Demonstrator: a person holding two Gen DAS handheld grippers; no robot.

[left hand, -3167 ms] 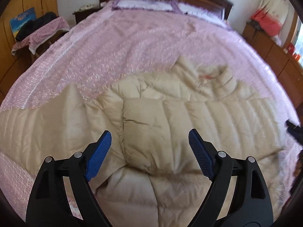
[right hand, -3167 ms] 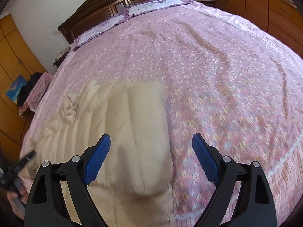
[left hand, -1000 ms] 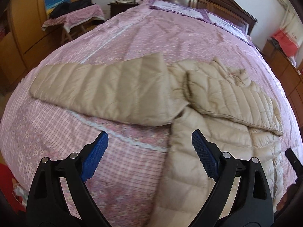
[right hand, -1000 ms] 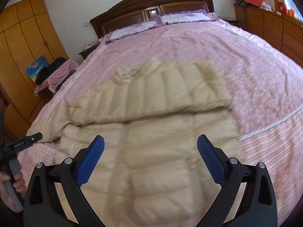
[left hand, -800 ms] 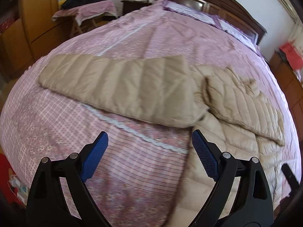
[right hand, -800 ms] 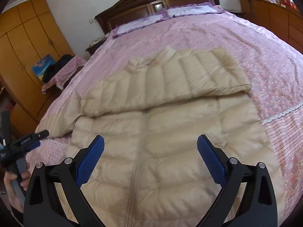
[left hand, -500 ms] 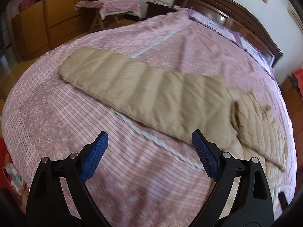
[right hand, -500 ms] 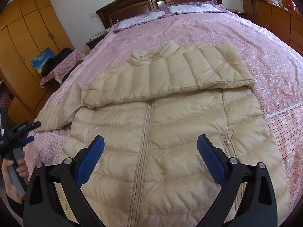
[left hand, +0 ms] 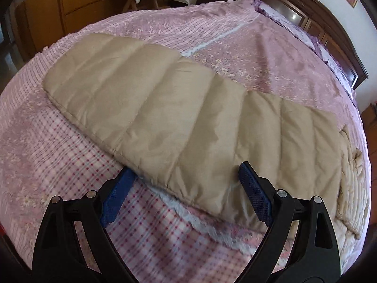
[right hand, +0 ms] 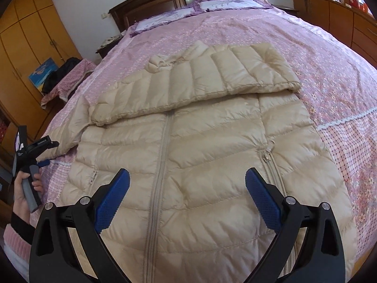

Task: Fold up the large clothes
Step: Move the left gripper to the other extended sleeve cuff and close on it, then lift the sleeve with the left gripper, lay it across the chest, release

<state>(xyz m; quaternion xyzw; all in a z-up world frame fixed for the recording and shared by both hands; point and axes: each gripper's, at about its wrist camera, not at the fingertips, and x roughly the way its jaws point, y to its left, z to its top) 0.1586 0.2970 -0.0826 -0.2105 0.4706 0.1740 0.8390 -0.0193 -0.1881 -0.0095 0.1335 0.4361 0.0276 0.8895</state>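
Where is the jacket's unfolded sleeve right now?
In the left wrist view the unfolded sleeve lies flat across the pink bedspread, directly ahead of the open left gripper.

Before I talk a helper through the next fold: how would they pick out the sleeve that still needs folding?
On the pink bedspread lies a beige puffer jacket. One sleeve is folded across its chest; the unfolded sleeve stretches flat sideways toward the bed's edge.
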